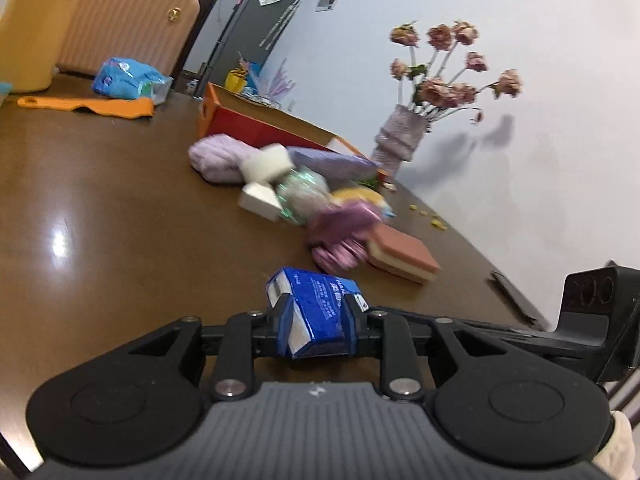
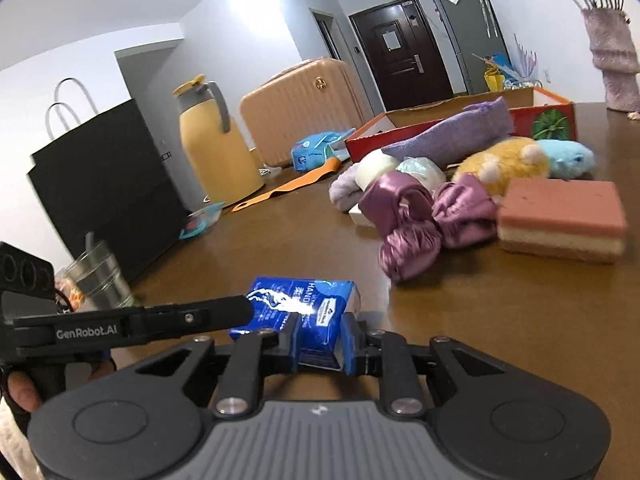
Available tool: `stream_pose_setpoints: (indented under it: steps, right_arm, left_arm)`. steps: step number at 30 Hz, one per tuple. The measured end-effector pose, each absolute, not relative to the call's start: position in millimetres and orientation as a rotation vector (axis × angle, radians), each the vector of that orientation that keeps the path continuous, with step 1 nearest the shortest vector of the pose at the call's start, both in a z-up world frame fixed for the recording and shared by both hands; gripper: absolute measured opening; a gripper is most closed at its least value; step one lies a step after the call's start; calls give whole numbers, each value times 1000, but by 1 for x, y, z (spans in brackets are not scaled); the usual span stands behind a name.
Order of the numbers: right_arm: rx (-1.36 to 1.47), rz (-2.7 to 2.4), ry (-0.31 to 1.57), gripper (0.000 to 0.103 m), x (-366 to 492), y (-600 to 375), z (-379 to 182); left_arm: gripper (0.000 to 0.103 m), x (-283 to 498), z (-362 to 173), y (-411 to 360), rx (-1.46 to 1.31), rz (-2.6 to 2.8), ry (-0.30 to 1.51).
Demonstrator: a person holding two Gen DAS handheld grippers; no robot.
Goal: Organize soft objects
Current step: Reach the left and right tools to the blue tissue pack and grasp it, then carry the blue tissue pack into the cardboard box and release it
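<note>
A blue tissue pack (image 1: 316,312) sits between the fingers of my left gripper (image 1: 318,320), which is shut on it. My right gripper (image 2: 320,340) is shut on the same tissue pack (image 2: 300,308) from another side; the left gripper's finger (image 2: 192,316) reaches in from the left in the right wrist view. Beyond lies a pile of soft things: purple satin scrunchies (image 2: 424,216), a pink sponge (image 2: 560,216), a yellow plush (image 2: 504,164), a light blue plush (image 2: 568,158), a lilac towel (image 2: 452,136) and white sponges (image 1: 266,164). An orange-red box (image 2: 440,120) stands behind the pile.
On the brown table (image 2: 280,240) stand a vase with pink flowers (image 1: 400,136), a yellow thermos jug (image 2: 212,148), a black paper bag (image 2: 108,184), a glass (image 2: 100,276), a blue wipes packet (image 1: 128,80) and an orange strip (image 1: 88,106). A peach suitcase (image 2: 300,104) stands behind.
</note>
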State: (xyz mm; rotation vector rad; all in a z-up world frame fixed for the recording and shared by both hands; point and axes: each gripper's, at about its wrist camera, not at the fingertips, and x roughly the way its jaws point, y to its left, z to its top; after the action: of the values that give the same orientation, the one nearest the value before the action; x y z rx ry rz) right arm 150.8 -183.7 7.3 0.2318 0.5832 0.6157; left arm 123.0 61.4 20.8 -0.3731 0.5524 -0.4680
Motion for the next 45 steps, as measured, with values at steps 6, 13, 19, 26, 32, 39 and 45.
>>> stream_pose_setpoints:
  steps: [6, 13, 19, 26, 32, 39, 45]
  right_arm:
    - [223, 594, 561, 24, 140, -190, 6]
    - [265, 583, 563, 37, 148, -190, -3]
    - [257, 586, 560, 37, 149, -187, -2]
    - [270, 567, 510, 30, 149, -187, 5]
    - [237, 562, 370, 30, 157, -199, 47]
    - [244, 602, 355, 30, 231, -207, 99]
    - [266, 632, 369, 30, 310, -206, 139]
  left_arm:
    - [65, 123, 13, 54, -345, -384, 580]
    - [64, 125, 10, 54, -357, -384, 582]
    - [47, 128, 8, 50, -369, -413, 593]
    - [28, 132, 26, 41, -386, -383, 550]
    - [28, 151, 75, 31, -340, -431, 407]
    - [28, 217, 126, 27, -316, -438, 324]
    - [26, 290, 165, 33, -311, -431, 334]
